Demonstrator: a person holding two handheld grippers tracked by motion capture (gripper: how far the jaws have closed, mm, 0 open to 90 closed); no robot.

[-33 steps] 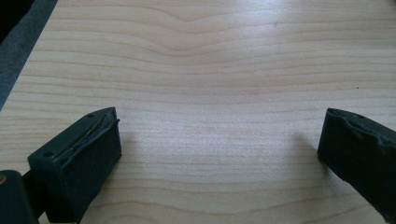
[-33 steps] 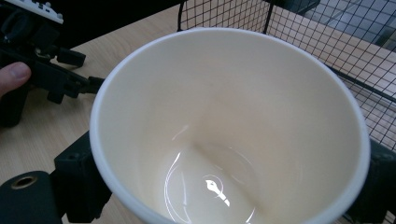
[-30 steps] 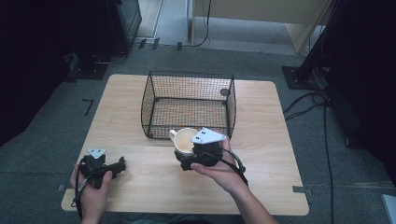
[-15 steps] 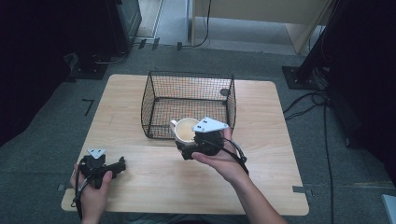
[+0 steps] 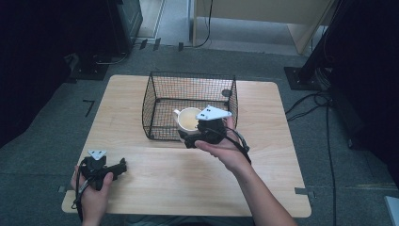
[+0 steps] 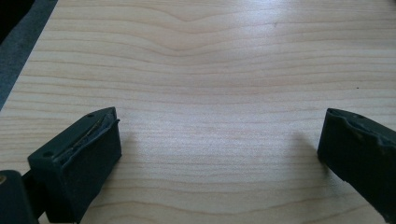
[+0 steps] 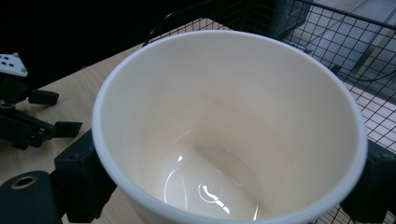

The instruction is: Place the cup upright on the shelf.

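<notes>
The right gripper (image 5: 200, 134) is pinching the white mug (image 5: 188, 118) mid-frame, just over the wire basket's (image 5: 160, 101) near rim; the left gripper (image 5: 120, 167) is resting spread, lower left

Both grippers are black, and each carries a grey three-cornered plate with small dark dots on top. The left gripper (image 5: 123, 165) has thick blocky jaws with screw holes. A black cable trails from the right gripper (image 5: 184, 138), and both forearms are bare.
</notes>
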